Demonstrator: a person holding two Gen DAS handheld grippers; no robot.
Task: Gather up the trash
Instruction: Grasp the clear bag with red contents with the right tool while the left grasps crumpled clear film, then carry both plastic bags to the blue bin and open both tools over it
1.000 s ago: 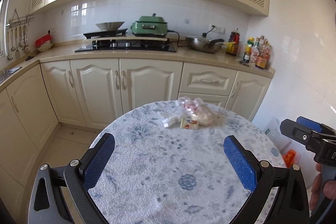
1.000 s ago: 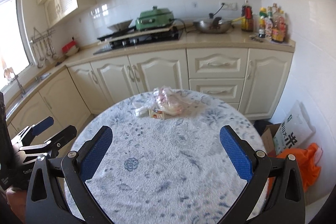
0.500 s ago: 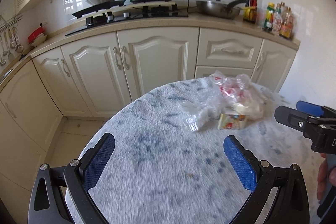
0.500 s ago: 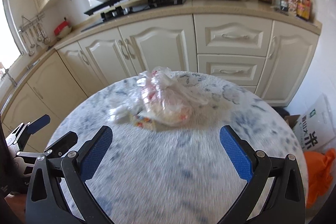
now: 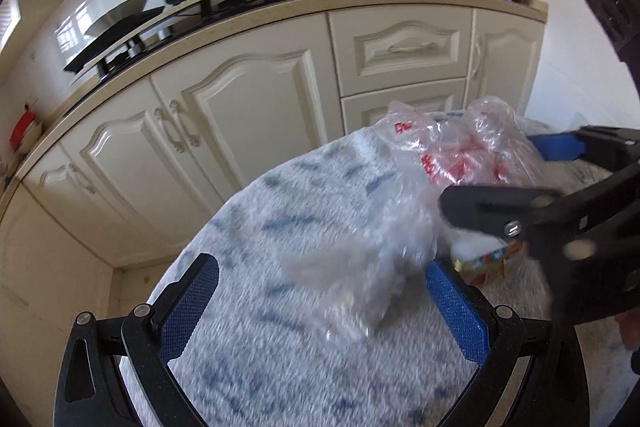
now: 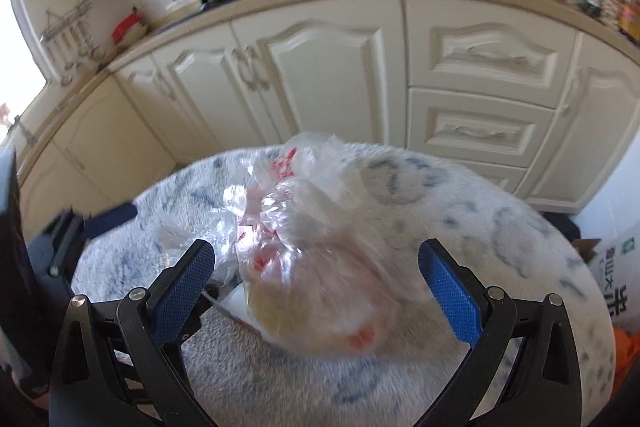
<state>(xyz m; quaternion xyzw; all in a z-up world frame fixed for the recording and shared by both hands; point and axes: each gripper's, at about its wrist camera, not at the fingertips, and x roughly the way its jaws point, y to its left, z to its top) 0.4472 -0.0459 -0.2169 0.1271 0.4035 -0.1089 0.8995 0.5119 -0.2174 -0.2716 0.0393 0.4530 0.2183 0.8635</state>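
A round table (image 6: 460, 195) under a blue-patterned white cloth is standing before cream kitchen cabinets (image 6: 320, 75). A crumpled clear plastic bag (image 6: 312, 259) is lying on it beside a small carton (image 5: 488, 261). The right hand-held gripper (image 6: 316, 287) is straddling the bag, its jaws just closing but not touching. The left hand-held gripper (image 5: 320, 307) is gaping wide at the bag's loose edge

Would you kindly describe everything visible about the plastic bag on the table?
The plastic bag is thin, clear, crinkled film with red print, bulging around pale contents and one orange-red bit. It lies slumped on the blue-patterned tablecloth, its loose top bunched towards the cabinets. A small colourful carton lies against it. It sits between the open pads of the right hand-held gripper, whose jaws have just been closing; contact is unclear.
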